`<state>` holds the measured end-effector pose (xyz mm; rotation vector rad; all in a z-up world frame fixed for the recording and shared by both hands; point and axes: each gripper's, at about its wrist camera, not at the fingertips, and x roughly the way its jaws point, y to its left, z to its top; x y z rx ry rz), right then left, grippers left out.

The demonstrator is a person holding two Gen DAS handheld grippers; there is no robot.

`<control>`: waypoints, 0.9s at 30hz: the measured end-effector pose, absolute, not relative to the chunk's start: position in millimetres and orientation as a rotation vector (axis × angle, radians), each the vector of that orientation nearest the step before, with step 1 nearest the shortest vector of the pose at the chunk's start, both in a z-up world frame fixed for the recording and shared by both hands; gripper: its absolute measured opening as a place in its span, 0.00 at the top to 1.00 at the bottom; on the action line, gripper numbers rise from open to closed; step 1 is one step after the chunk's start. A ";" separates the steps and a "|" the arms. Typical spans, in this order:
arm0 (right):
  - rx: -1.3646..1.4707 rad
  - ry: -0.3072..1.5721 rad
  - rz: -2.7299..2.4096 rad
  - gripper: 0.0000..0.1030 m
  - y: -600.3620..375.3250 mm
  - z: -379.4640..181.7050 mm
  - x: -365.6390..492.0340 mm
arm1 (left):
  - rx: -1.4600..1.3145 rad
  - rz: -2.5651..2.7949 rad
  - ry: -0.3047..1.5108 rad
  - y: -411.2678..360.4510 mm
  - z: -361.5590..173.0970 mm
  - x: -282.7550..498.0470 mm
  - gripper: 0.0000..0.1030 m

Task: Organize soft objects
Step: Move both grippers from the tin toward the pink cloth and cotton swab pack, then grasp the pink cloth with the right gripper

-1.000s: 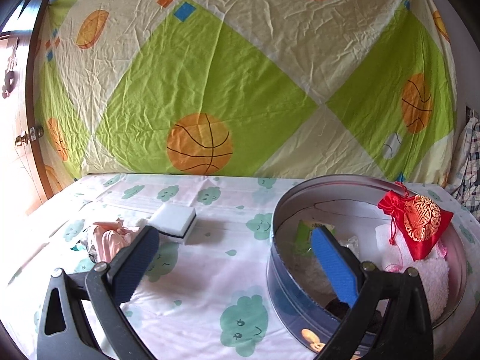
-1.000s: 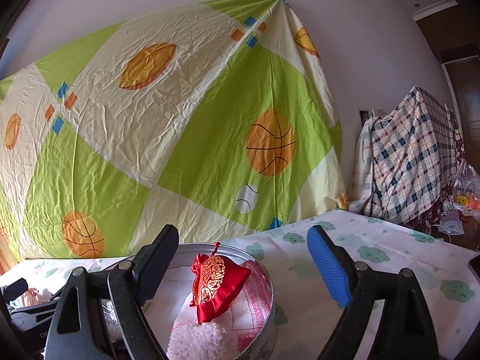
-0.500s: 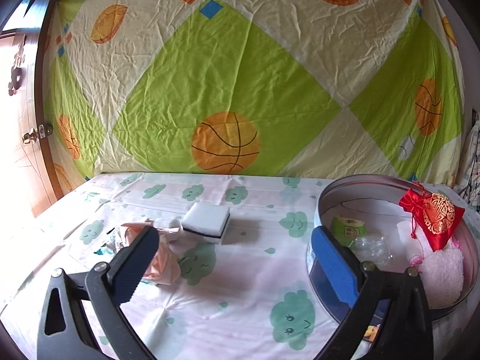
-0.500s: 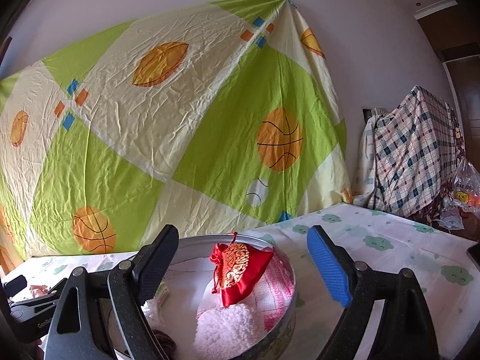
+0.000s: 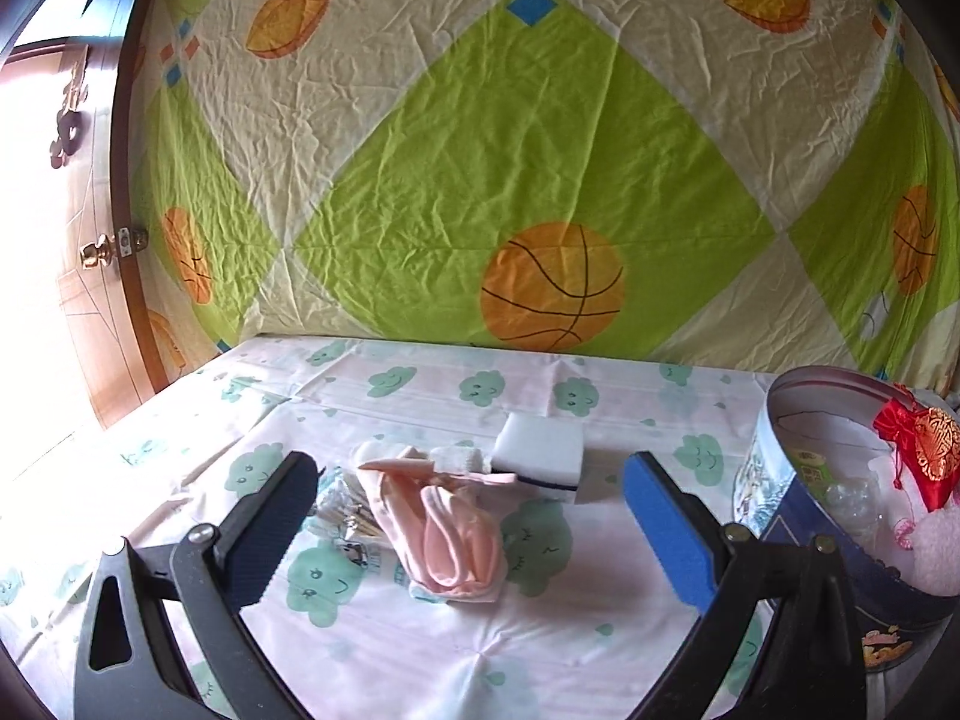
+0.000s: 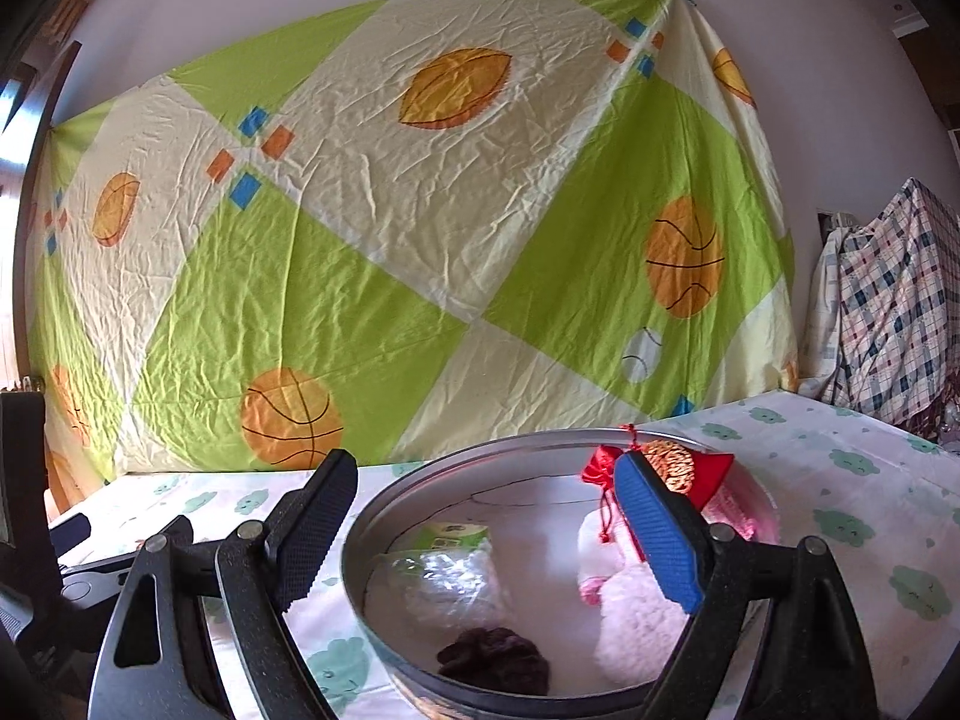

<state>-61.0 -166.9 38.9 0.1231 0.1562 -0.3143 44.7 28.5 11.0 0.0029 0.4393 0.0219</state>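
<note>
In the left wrist view, a pink cloth bundle [image 5: 441, 519] lies on the bed sheet [image 5: 372, 648], with a white sponge block [image 5: 543, 459] just behind it. My left gripper [image 5: 471, 483] is open and empty, with the bundle between its jaws. The round tin [image 5: 798, 516] stands at the right, holding a red pouch [image 5: 921, 453] and pink fluffy things. My right gripper [image 6: 486, 501] is open and empty above the tin [image 6: 384, 516], which holds the red pouch [image 6: 705, 477], a fluffy pink item [image 6: 639, 618], a plastic bag [image 6: 441, 585] and a dark item [image 6: 495, 654].
A patterned green and cream sheet [image 5: 510, 150] hangs on the wall behind the bed. A wooden door [image 5: 66, 228] stands at the left. Small shiny items [image 5: 339, 510] lie left of the pink bundle. Plaid cloth [image 6: 894, 312] is piled at the right.
My left gripper has swung left, away from the tin and onto the pink bundle. My right gripper has turned left and down, and the tin now sits between its jaws.
</note>
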 end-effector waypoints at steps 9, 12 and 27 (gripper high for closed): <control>0.106 0.216 -0.206 0.13 -117.4 32.3 -34.7 | -0.016 0.078 0.457 69.7 7.9 60.0 0.00; 0.109 0.237 -0.169 0.13 -102.5 29.8 -26.6 | -0.019 0.111 0.460 85.8 7.1 66.0 0.00; 0.037 0.469 0.063 0.13 -30.8 9.1 25.4 | -0.148 0.369 0.572 192.6 -10.3 106.1 0.01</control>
